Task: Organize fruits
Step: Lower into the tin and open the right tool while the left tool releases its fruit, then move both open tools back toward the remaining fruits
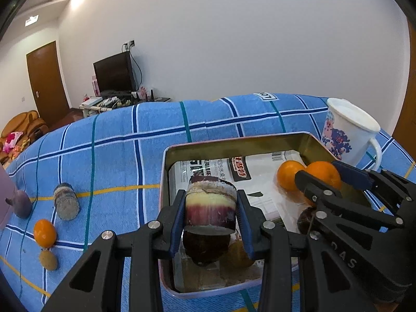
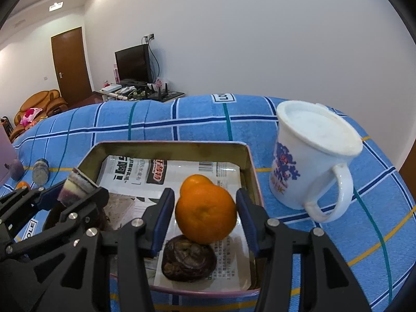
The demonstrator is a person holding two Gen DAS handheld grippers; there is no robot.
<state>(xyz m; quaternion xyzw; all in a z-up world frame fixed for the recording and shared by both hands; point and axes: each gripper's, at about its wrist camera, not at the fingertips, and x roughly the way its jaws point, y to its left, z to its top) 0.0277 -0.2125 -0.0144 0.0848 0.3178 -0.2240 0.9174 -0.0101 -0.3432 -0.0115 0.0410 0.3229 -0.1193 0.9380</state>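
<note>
A metal tray [image 1: 234, 140] [image 2: 171, 145] lined with newspaper sits on the blue checked cloth. My left gripper [image 1: 211, 208] is shut on a purple sugarcane piece [image 1: 210, 202] [image 2: 75, 187] over the tray's near left part. My right gripper [image 2: 205, 213] stands around an orange [image 2: 206, 213] inside the tray, its pads [image 2: 162, 215] a little apart from it. A second orange [image 1: 288, 175] lies just behind it. A dark water chestnut [image 2: 188, 258] lies under the front orange. A dark fruit [image 1: 205, 249] lies below the sugarcane.
A white lidded mug [image 2: 312, 161] [image 1: 348, 135] stands right of the tray. On the cloth at left lie another sugarcane piece [image 1: 66, 201], an orange [image 1: 44, 232], a small tan fruit [image 1: 48, 260] and a purple fruit [image 1: 22, 204]. A pink box edge [image 1: 4, 197] is far left.
</note>
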